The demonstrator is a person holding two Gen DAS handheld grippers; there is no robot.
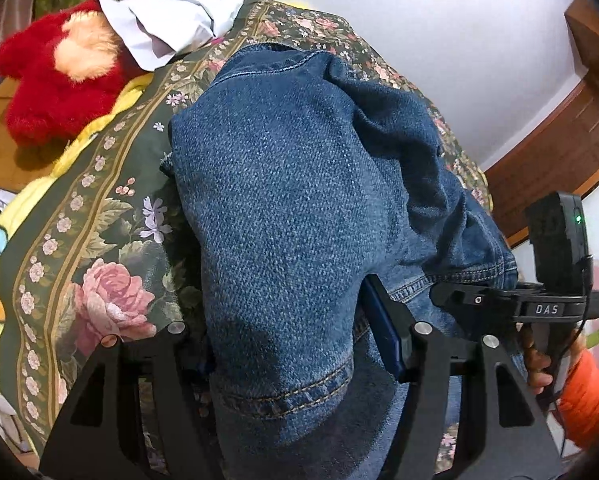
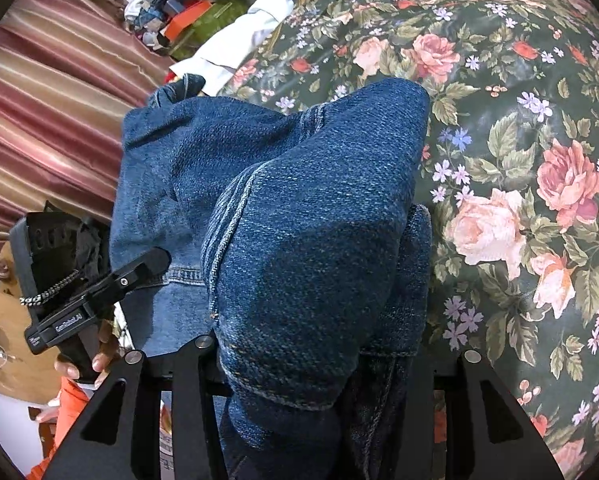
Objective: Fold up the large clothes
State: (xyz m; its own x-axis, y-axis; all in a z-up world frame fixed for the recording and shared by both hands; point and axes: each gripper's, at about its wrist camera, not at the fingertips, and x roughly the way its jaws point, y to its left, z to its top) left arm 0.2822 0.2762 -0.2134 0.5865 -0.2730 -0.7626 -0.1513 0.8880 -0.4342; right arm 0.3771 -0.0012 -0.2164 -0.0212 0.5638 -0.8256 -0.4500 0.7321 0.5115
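Left gripper (image 1: 299, 360) jaws clamp a thick fold of the blue denim jacket (image 1: 299, 184); right gripper (image 2: 299, 364) jaws likewise grip a bunched hem. Jacket drapes forward onto the dark green floral bedspread (image 1: 111, 272). Advice: lower both edges level, release together, avoid skewing the fold.

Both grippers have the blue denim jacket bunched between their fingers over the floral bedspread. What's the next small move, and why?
Probably lower both hems the rest of the way onto the floral bedspread, then let go. The blue denim jacket is draped forward over itself, its stitched hem sitting between the left gripper fingers and another hem between the right gripper fingers, with the folded bulk already resting on the bed.
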